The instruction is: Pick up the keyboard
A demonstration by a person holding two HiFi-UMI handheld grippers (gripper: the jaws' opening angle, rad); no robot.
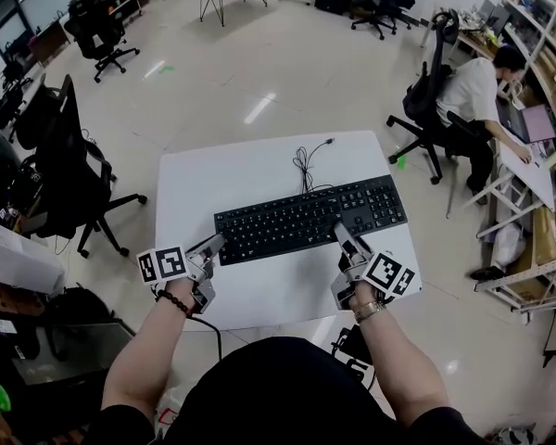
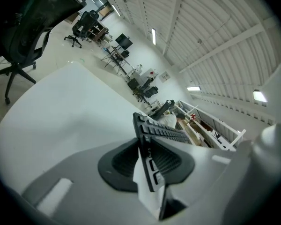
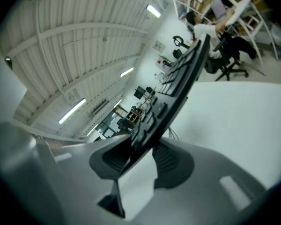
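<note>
A black keyboard (image 1: 310, 219) stretches across the white table (image 1: 259, 170), its thin cable (image 1: 305, 160) trailing to the far edge. My left gripper (image 1: 215, 245) is shut on the keyboard's front left corner. In the left gripper view the keyboard's edge (image 2: 152, 139) stands pinched between both pads of the gripper (image 2: 147, 161). My right gripper (image 1: 341, 235) is shut on the front edge further right. In the right gripper view the keyboard (image 3: 178, 78) runs away from the jaws of the gripper (image 3: 143, 156), tilted and seemingly raised off the table (image 3: 239, 116).
Black office chairs (image 1: 74, 170) stand close to the table's left side, and another chair (image 1: 426, 109) is at the right. A person (image 1: 477, 91) sits at a cluttered desk (image 1: 528, 156) at the far right. Open floor lies beyond the table.
</note>
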